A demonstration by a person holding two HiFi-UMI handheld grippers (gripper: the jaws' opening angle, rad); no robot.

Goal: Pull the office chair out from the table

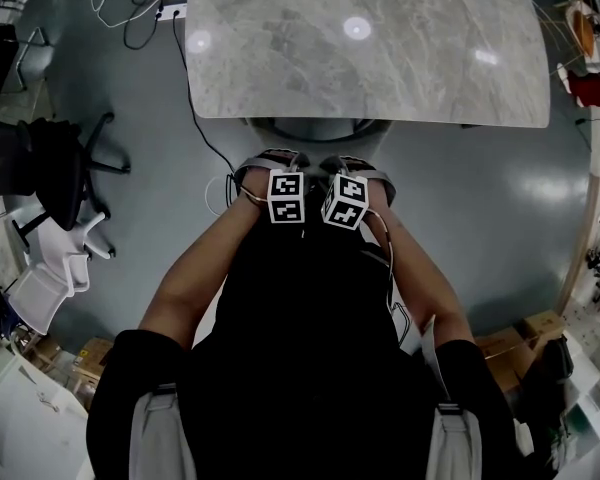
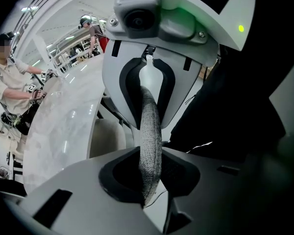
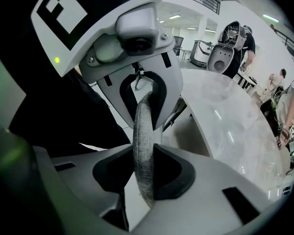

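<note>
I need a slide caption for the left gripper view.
Left claw grips the chair's grey fabric edge beside the marble table.

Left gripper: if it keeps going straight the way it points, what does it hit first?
The chair's backrest edge: the left gripper is clamped on that grey fabric rim, so pushing on would likely drive it into the backrest. The right gripper sits close beyond; depth unclear.

floor (image 1: 480,198): grey, glossy | on it: marble table (image 1: 370,48), office chair (image 1: 320,128), black cable (image 1: 193,108)
</note>
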